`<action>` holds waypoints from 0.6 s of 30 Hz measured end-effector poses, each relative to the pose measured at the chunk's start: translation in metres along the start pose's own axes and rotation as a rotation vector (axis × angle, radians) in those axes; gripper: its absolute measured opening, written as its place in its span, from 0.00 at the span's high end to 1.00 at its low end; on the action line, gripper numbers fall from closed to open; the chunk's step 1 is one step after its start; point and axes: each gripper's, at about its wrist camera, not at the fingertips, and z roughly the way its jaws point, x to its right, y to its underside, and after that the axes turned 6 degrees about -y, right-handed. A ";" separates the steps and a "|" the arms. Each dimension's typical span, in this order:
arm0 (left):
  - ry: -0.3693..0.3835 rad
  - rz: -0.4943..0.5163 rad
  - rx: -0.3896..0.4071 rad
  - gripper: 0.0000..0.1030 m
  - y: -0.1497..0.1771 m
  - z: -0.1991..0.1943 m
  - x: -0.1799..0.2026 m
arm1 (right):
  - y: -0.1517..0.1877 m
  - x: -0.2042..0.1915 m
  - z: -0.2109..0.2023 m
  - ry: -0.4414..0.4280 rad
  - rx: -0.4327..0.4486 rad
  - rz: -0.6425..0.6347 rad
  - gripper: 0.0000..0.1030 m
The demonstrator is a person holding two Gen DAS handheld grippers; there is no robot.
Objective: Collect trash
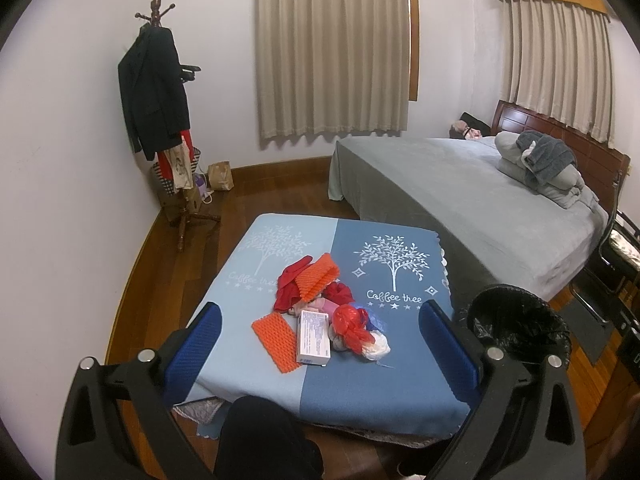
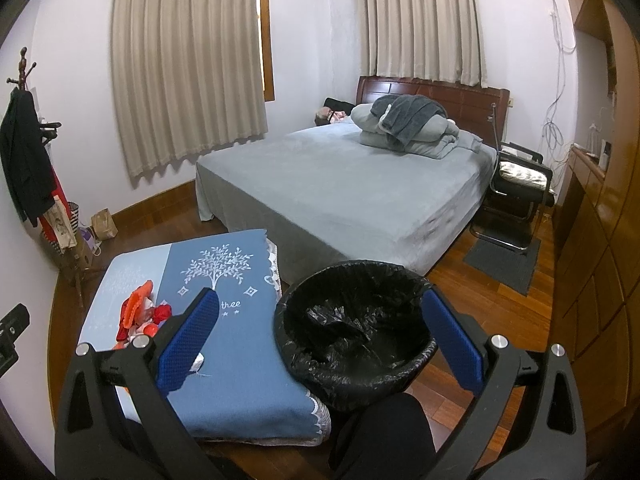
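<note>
A low table draped in a two-tone blue cloth printed with white trees carries a small heap of trash near its middle: a flat white cardboard box, two orange foam fruit nets, and crumpled red and white plastic bags. A round bin lined with a black plastic bag stands on the floor just beside the table's right edge. The left claw hovers with its blue pads wide apart, framing the heap. The right claw is likewise spread and empty, above the bin. Everything looks light; the bags and nets are soft and would crush, so pinch a bunched fold. The stiff box is best taken across its narrow sides.
</note>
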 end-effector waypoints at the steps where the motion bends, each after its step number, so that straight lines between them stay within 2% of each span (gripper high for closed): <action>1: 0.000 0.000 0.000 0.06 0.000 0.000 0.000 | 0.001 0.000 -0.001 -0.001 0.000 0.000 0.05; 18: -0.001 0.001 -0.002 0.06 0.001 -0.001 -0.001 | 0.001 -0.002 0.000 0.001 -0.003 0.000 0.05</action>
